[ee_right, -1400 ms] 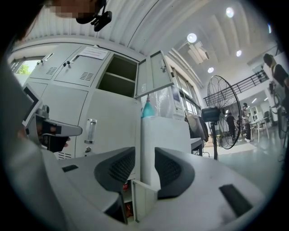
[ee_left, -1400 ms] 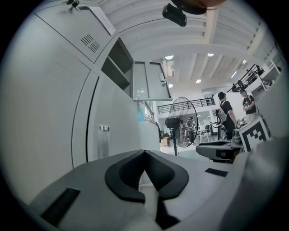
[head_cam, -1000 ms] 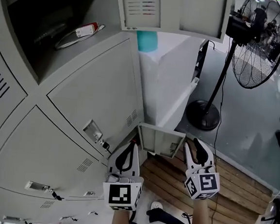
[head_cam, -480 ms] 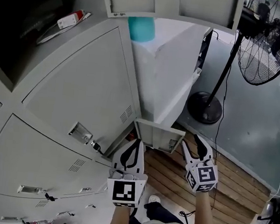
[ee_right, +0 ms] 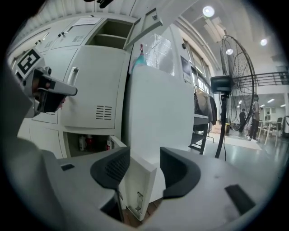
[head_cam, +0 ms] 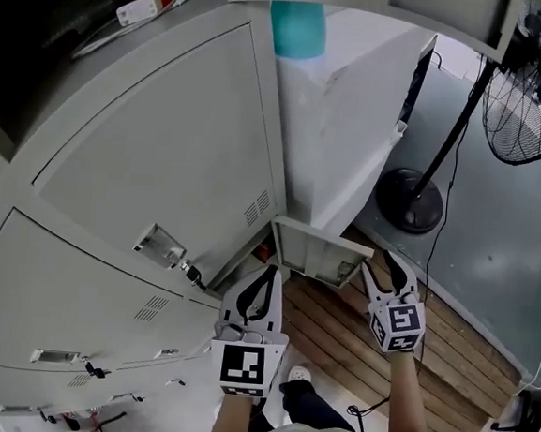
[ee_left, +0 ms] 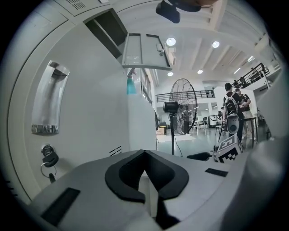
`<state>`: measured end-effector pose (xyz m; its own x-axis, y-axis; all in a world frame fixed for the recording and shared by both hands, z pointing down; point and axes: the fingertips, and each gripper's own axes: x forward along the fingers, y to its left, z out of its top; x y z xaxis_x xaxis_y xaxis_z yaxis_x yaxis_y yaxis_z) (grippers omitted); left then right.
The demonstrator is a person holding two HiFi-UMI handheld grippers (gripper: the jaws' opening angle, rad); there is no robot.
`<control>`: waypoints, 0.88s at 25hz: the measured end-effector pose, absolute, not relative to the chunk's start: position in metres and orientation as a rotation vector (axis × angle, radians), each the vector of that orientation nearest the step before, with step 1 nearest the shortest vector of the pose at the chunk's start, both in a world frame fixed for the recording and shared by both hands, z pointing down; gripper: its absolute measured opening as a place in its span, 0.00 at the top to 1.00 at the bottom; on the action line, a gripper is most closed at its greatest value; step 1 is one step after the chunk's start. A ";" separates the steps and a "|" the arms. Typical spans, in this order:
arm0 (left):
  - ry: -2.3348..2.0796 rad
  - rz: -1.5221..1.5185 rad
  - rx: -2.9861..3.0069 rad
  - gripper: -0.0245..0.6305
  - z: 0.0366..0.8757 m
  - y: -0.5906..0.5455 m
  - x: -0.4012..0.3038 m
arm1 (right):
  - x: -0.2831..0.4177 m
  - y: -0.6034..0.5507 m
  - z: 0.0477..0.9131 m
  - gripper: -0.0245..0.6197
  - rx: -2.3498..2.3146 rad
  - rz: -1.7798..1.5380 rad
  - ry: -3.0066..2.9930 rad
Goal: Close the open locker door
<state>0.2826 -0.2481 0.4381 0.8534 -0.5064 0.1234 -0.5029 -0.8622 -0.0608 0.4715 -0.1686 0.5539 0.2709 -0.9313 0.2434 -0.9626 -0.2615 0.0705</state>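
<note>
down at the foot of the locker bank (head_cam: 154,144), the open locker door (head_cam: 316,250) juts out of the lowest compartment over the wooden slat floor (head_cam: 362,350). it looks hinged on the locker side, with its free edge turned toward me. that is why i have the right hand-held gripper (head_cam: 381,270) just beside that outer edge. its jaws have just been opening and now stand spread wide. in the right gripper view the door's edge (ee_right: 137,180) is framed between them without either pad pressing on it, which i judge a good setup for catching the panel and swinging it home. the left hand-held gripper (head_cam: 262,290) has its jaws pressed together on nothing. it sits low in front of the closed locker whose keys (ee_left: 48,158) hang from the lock, close to the open compartment's mouth. i reckon it is only standing by and will need to keep out of the door's swing. both forearms reach forward from the bottom of the head view, side by side. the grippers point nearly level with a slight downward tip, marker cubes facing back at me, the right one a little ahead and angled in toward the door.
</note>
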 end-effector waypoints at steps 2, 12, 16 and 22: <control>0.830 -0.222 -2.999 0.96 0.441 -0.250 0.279 | 0.475 -0.172 0.565 0.64 2.316 0.254 -1.771; 0.894 -0.273 -2.985 0.96 0.454 -0.260 0.264 | 0.487 -0.190 0.599 0.64 2.227 0.336 -1.821; 0.912 -0.284 -2.982 0.96 0.455 -0.265 0.259 | 0.488 -0.195 0.607 0.64 2.186 0.357 -1.845; 0.942 -0.290 -2.977 0.96 0.457 -0.268 0.251 | 0.487 -0.196 0.613 0.72 2.161 0.373 -1.865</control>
